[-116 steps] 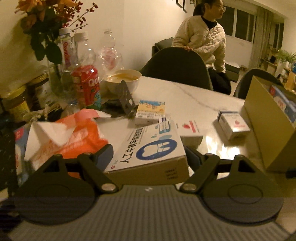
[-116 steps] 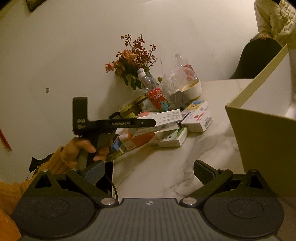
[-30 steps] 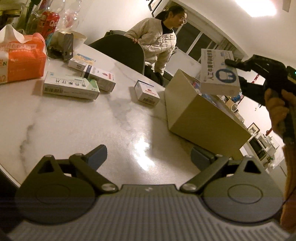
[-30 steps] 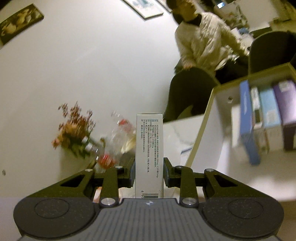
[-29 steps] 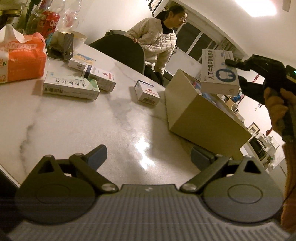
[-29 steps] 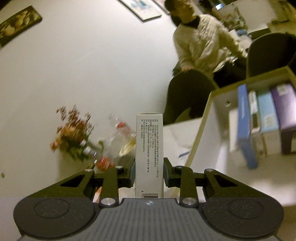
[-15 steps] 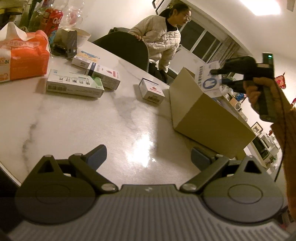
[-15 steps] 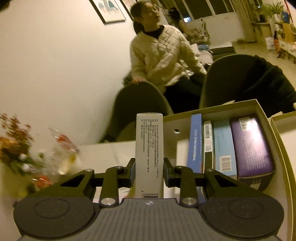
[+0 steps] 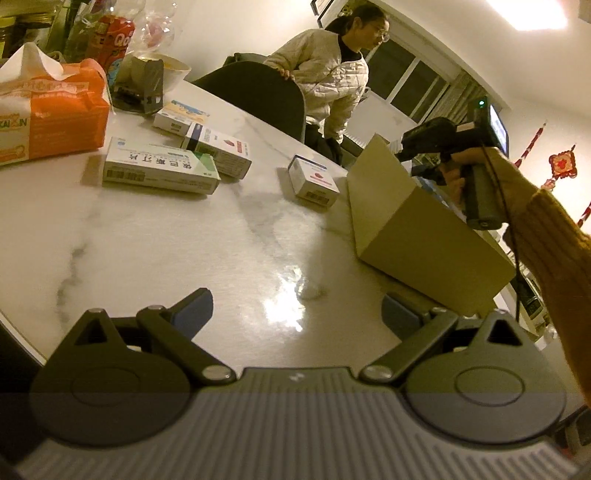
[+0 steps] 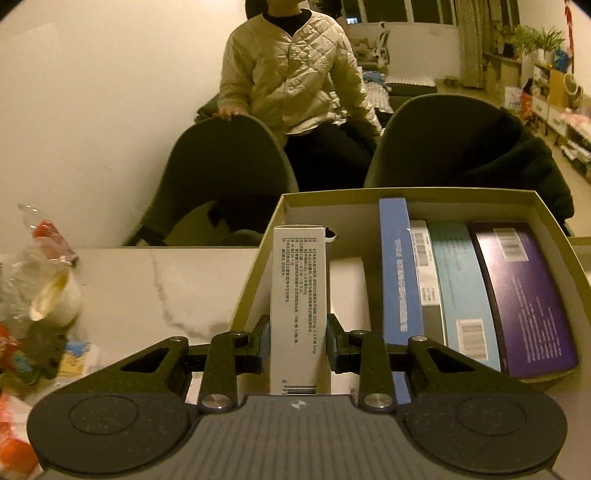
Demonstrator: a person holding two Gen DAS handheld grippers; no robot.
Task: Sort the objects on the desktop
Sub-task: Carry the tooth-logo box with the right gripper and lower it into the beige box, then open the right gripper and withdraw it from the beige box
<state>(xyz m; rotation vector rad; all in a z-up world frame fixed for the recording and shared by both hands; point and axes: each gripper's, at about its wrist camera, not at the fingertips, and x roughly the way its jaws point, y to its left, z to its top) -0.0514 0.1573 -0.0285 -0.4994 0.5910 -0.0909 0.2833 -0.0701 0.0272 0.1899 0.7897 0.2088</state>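
My right gripper is shut on a white medicine box, held on edge over the left part of the open cardboard box. Inside stand a blue box, a teal box and a purple box. In the left wrist view my left gripper hangs open over the marble table, nothing between its fingers. The right gripper's body dips behind the cardboard box's wall. Loose boxes lie on the table: a green-striped one, a red-marked one, a small one.
An orange tissue pack, bottles and a bowl crowd the table's far left. A person in a pale quilted jacket sits behind two dark chairs. An orange sleeve reaches in from the right.
The left gripper let go of the white box and the right gripper took it. The right gripper then swung it over the cardboard box and lowered it toward the left side.
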